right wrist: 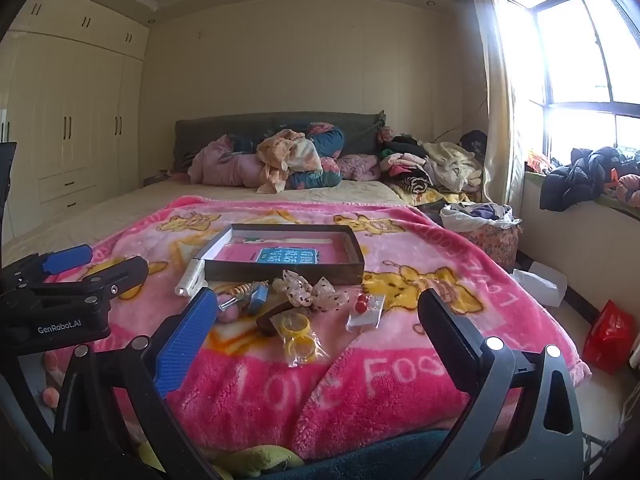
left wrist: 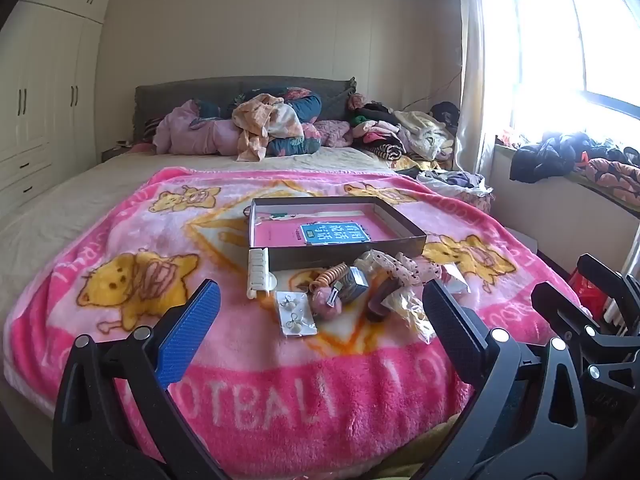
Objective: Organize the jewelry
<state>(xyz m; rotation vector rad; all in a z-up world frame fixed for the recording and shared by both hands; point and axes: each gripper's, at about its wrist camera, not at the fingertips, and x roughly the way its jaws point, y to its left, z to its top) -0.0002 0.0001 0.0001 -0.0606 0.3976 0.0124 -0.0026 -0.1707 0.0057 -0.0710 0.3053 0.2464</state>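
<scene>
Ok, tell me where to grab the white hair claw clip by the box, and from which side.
Take the white claw clip across its long toothed body, coming from above with the open left gripper. It lies flat on the blanket, its far end against the box corner, so its long sides look freest.

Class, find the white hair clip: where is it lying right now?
The white hair clip lies on the pink blanket, against the box's near-left corner in both views, left of the orange coil.

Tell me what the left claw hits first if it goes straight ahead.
Probably the clear packet of earrings, centred between the left claw's open fingers; the pink blanket lies under it. Depth is uncertain.
</scene>
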